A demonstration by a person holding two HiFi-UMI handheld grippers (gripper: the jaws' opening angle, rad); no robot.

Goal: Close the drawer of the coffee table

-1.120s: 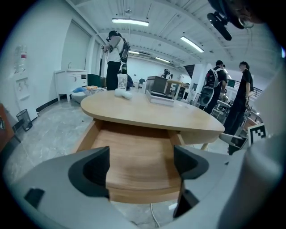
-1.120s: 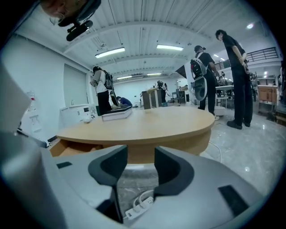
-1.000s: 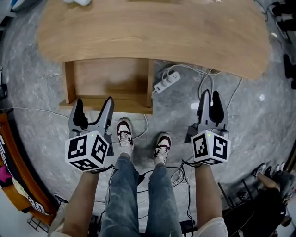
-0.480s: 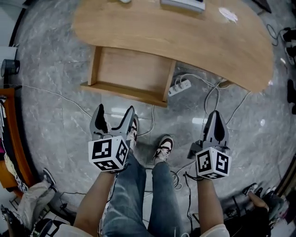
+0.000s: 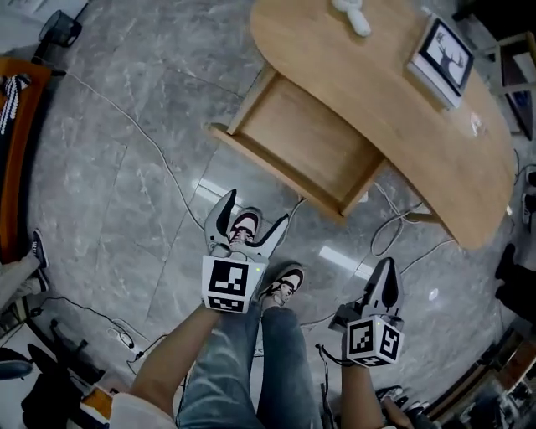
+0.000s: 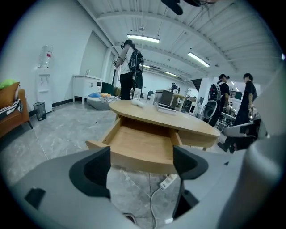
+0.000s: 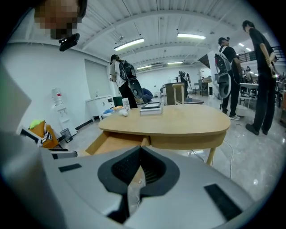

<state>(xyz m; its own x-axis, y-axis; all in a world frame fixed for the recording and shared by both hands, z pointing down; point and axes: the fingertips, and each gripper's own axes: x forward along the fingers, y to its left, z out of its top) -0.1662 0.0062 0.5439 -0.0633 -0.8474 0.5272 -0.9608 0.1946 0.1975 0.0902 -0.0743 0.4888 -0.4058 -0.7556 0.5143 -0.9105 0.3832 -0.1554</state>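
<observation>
The oval wooden coffee table (image 5: pixel 394 92) stands at the upper right of the head view, and its drawer (image 5: pixel 306 147) is pulled far out and shows empty. My left gripper (image 5: pixel 251 214) is open with nothing in it, held over the floor short of the drawer's front. In the left gripper view the drawer (image 6: pixel 142 145) lies straight ahead between the open jaws of the left gripper (image 6: pixel 142 167). My right gripper (image 5: pixel 386 275) is shut on nothing, low at the right and away from the table. From the right gripper (image 7: pixel 139 169) I see the table (image 7: pixel 178 121) and the drawer (image 7: pixel 111 142) to its left.
On the table lie a framed picture (image 5: pixel 442 57) and a white object (image 5: pixel 352 17). A power strip (image 6: pixel 168 180) and cables lie on the marble floor under the drawer. My shoes (image 5: pixel 283 283) are below the left gripper. An orange sofa (image 5: pixel 15 126) stands left. People stand behind the table.
The head view has swung, so table and drawer shifted from top centre to upper right. Both grippers have moved back from the drawer. The right jaws have gone from slightly apart to shut.
</observation>
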